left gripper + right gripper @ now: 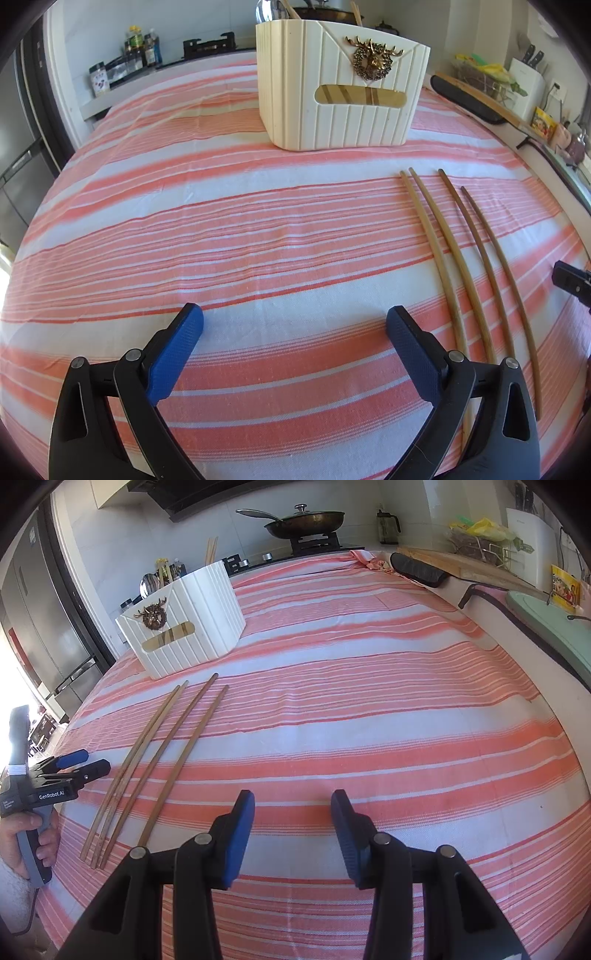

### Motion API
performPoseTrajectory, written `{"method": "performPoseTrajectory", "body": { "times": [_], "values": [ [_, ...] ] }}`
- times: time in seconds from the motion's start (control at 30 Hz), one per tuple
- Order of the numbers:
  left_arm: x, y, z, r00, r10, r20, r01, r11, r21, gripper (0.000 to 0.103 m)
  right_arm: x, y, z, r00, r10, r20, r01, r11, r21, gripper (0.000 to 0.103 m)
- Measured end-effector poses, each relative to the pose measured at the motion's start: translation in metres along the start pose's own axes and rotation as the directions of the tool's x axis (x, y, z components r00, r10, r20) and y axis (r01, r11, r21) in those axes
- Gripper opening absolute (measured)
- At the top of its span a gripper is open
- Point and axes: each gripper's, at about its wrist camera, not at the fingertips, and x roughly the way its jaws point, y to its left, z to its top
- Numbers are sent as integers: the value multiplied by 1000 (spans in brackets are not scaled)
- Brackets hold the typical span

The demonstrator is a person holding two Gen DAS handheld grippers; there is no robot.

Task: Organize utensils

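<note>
Left gripper (294, 325) jaws spread wide, blue pads (177, 354) empty, over the pink-and-white striped tablecloth (221, 229). Four long brown wooden chopsticks (461, 258) lie side by side on the cloth, near right, just beside the right finger. Cream ribbed plastic utensil caddy (343, 88) with gold deer emblem (373, 59) stands far centre, well apart from them.

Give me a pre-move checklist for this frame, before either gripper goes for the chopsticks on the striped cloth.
1. Left gripper open and empty: ok.
2. Right gripper open and empty: ok, though less widely spread.
3. Four chopsticks lying loose on the cloth, none touched by a gripper: ok.
4. Chopsticks separated enough for a single pick: not ok for the left pair, which lie nearly touching.
5. Utensil holder upright, top open, already holding some utensils: ok.
6. Free room inside the holder: cannot tell.
</note>
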Motion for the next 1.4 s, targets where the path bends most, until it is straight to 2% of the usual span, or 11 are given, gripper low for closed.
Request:
{"method": "performPoseTrajectory", "body": {
  "times": [0.37,0.47,0.67,0.77,0.83,0.9,1.03,1.1,1.17,1.27,1.4],
  "values": [
    [0,1,0,1000,-6,0,6,1000,-5,100,-1,4,1,1000,-19,2,19,1000,-3,45],
    [0,1,0,1000,-7,0,7,1000,-5,100,-2,20,1,999,38,-11,-38,999,-7,46],
    [0,2,0,1000,-11,2,11,1000,-9,100,8,78,7,984,156,-80,-165,980,-110,43],
    [-1,2,0,1000,-15,5,15,1000,-12,100,24,99,9,984,128,-126,-149,974,-169,40],
    [-1,2,0,1000,-15,6,15,1000,-15,100,32,109,7,985,91,-147,-123,967,-223,18],
    [-2,4,0,1000,-24,9,25,999,-22,100,32,115,5,992,26,-120,-60,956,-288,12],
    [-11,10,-2,996,-78,33,81,994,-76,100,25,106,2,995,-40,-93,9,952,-306,11],
    [-19,6,-6,985,-163,47,167,980,-109,100,20,94,-1,994,-82,-79,55,952,-300,11],
    [-26,-9,-8,975,-217,49,221,971,-87,100,14,79,-5,992,-101,-71,77,957,-279,11],
    [-29,-37,-7,979,-204,33,204,979,-4,100,6,65,-7,991,-120,-61,100,961,-258,11],
    [-19,-54,-4,987,-161,4,161,987,26,94,2,57,-9,991,-125,-54,109,965,-239,11]
  ]
}}
